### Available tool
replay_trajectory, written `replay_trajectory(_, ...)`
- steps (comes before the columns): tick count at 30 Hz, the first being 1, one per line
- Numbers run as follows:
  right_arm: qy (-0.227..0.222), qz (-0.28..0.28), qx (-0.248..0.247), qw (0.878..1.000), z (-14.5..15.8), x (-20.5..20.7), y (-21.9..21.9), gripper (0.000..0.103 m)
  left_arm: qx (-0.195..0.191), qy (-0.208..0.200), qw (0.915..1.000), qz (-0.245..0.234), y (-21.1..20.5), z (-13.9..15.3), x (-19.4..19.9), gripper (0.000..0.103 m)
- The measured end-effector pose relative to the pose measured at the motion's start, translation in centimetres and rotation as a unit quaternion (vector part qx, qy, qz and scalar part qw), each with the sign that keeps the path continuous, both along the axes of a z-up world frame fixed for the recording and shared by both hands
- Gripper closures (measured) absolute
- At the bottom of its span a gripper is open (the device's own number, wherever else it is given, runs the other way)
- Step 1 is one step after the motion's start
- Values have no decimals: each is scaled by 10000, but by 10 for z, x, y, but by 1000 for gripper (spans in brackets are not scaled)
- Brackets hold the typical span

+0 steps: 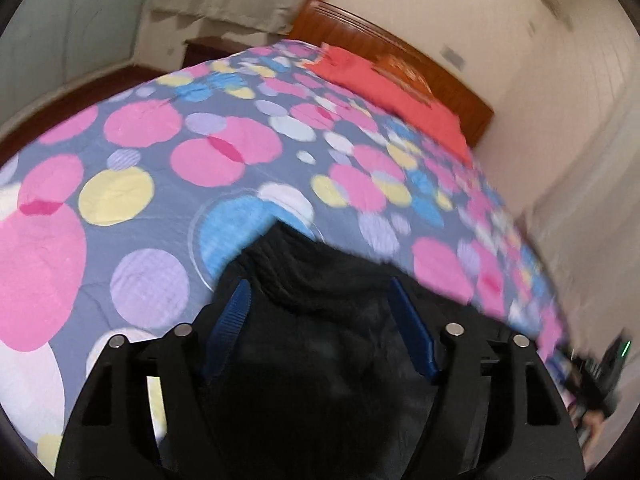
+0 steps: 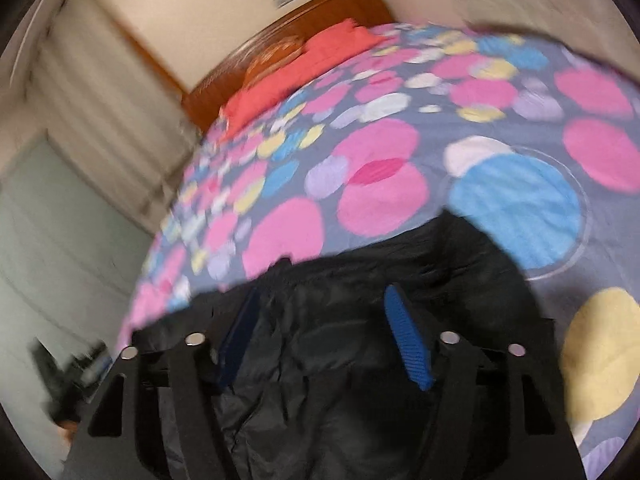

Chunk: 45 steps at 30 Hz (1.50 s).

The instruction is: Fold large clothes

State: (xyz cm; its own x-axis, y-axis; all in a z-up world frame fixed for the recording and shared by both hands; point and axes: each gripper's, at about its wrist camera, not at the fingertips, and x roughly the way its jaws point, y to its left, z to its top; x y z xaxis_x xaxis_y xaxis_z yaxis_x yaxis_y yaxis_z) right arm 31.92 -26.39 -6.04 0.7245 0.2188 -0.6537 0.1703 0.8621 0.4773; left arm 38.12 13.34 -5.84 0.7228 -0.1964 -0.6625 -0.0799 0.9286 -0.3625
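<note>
A large black garment [image 1: 320, 360] lies on the bed's near end, with a ribbed corner pointing toward the headboard. My left gripper [image 1: 318, 284] hangs just above it, blue pads wide apart and open, the cloth lying loose between and under them. In the right wrist view the same black garment [image 2: 360, 248] spreads out shiny and creased. My right gripper [image 2: 322, 290] is also open over it, with neither pad pressing the fabric. Both views are blurred.
The bed cover [image 1: 180, 120] is grey-blue with pink, blue and yellow circles [image 2: 380, 140]. A red pillow [image 1: 380, 80] rests against the wooden headboard [image 1: 400, 48]. Cream walls stand close beside the bed. A dark blurred object [image 1: 600, 376] sits past the bed's edge.
</note>
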Motion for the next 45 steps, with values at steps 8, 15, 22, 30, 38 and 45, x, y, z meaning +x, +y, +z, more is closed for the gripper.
replay_trajectory(8,76,693,-1570,9851,-22,44,107,46,1178,-15,9915,-559,-96,-30,24,36)
replay_trajectory(15,415,761,-2029,9754,-62,70,121,46,1642,377,9849,-410,-108,-74,56,25)
replay_trajectory(22,368,646,-2245,9716,-81,69,128,46,2248,265,9735,-313,-126,-94,58,22)
replay_trajectory(30,304,595,-2297,9710,-83,70,130,46,2432,286,9691,-284,-131,-101,61,22)
replay_trajectory(38,41,423,-2005,9788,-27,40,92,46,1798,258,9831,-227,-88,-52,36,23)
replay_trajectory(45,378,-115,-2822,9585,-32,32,36,46,1912,327,9803,363,-43,-55,35,23)
